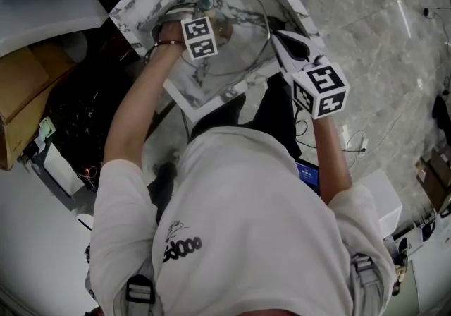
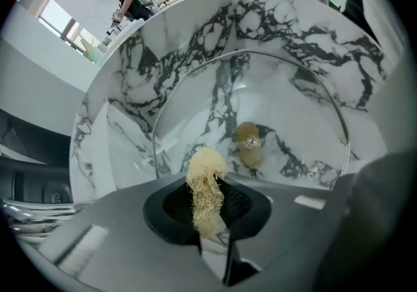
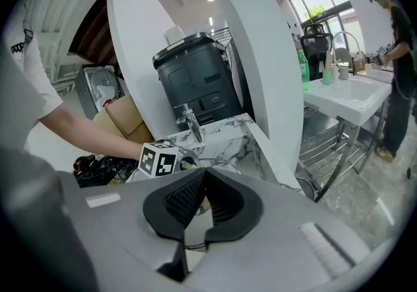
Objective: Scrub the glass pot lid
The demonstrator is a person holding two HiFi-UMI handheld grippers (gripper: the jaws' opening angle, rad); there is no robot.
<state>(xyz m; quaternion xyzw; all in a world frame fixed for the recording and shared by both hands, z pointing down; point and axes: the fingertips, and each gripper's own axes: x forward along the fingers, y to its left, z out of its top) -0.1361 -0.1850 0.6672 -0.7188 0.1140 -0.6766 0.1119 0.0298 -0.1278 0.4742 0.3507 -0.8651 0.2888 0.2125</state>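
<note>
While the person leaned over the marble sink point(image 1: 201, 96) at the upper centre of the head view, the glass pot lid point(image 1: 243, 29) sat inside it, with the left gripper point(image 1: 199, 34) over its left part and the right gripper point(image 1: 280, 39) at its right rim. Left gripper view: jaws were clamped on a pale fibrous scrubber point(image 2: 207, 186), with the lid knob point(image 2: 249, 144) just beyond at centre frame. Right gripper view: jaws were closed at the tips on the lid's rim, lower centre.

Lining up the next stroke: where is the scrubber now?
Left gripper view, centre: the scrubber is pinched between the left gripper's fingers, just lower-left of the knob of the glass lid.
</note>
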